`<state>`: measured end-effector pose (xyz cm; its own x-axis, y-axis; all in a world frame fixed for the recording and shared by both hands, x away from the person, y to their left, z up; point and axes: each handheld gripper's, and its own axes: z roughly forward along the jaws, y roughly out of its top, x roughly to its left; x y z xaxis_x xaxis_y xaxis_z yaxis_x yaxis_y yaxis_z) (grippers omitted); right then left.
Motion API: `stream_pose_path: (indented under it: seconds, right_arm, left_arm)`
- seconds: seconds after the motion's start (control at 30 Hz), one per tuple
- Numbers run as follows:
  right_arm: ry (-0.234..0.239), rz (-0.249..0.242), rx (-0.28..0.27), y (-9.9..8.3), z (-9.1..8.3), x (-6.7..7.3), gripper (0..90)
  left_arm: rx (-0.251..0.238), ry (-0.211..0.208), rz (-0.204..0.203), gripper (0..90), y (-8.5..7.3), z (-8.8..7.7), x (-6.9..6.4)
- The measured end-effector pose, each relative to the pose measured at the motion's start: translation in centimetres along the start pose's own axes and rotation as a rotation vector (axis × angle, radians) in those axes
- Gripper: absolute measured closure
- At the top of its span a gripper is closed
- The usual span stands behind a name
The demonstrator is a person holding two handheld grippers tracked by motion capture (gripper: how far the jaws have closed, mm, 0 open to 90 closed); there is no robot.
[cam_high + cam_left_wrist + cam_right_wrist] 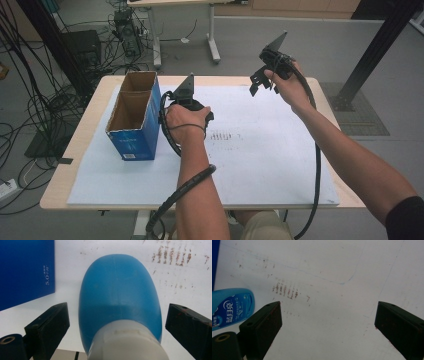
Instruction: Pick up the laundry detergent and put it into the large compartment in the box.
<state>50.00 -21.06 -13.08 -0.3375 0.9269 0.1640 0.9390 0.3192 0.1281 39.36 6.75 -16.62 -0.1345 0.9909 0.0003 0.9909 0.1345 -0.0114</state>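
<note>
We hold the left gripper (117, 322) low over the white mat (260, 165), so that its spread jaws stand on both sides of the blue bottle (120, 292). The bottle lies on the mat, white cap (127, 342) toward us, and a gap shows at each side: nothing is grasped yet. Just beyond stands the open blue box (134, 117), probably where the bottle goes. Farther off, the right gripper (262, 80) hangs raised, jaws wide and empty.
</note>
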Motion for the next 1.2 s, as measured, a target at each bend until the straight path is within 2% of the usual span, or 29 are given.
stream_pose_path:
  seconds: [1.2]
  right_arm:
    - [-0.007,0.0,0.0,0.01,0.03,0.39,7.6]
  left_arm:
    - [-0.011,0.01,0.0,6.6,-0.1,-0.29,-0.31]
